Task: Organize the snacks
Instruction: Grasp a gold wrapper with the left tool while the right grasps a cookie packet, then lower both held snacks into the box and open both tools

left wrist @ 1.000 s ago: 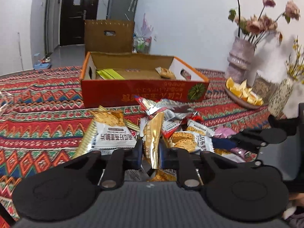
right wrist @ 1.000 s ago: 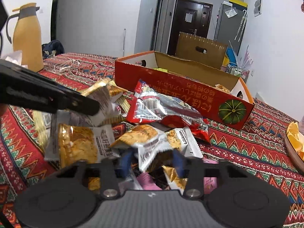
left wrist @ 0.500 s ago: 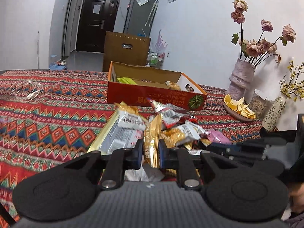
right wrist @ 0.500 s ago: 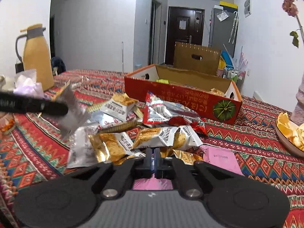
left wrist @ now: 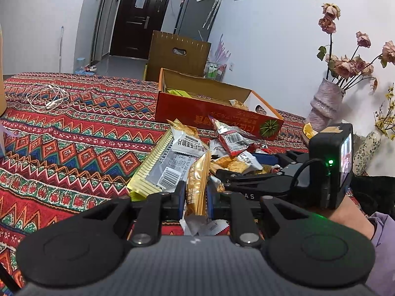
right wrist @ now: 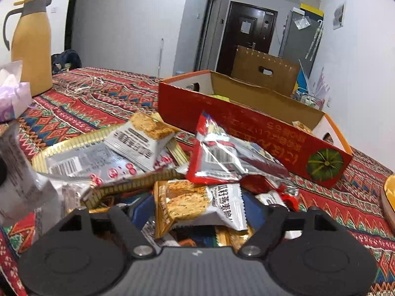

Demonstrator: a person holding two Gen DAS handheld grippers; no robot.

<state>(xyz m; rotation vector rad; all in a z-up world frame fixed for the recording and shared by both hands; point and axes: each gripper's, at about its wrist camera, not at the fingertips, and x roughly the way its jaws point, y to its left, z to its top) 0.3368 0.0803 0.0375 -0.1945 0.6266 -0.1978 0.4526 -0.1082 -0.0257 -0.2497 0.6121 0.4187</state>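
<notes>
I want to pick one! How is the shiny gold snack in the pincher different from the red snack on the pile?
The gold packet stands on edge, pinched in the left gripper; the red packet lies loose on top of the pile, untouched. The gold packet is foil all over; the red packet has a silver back with a barcode. Both are small sealed snack packets, still outside the red box.
</notes>
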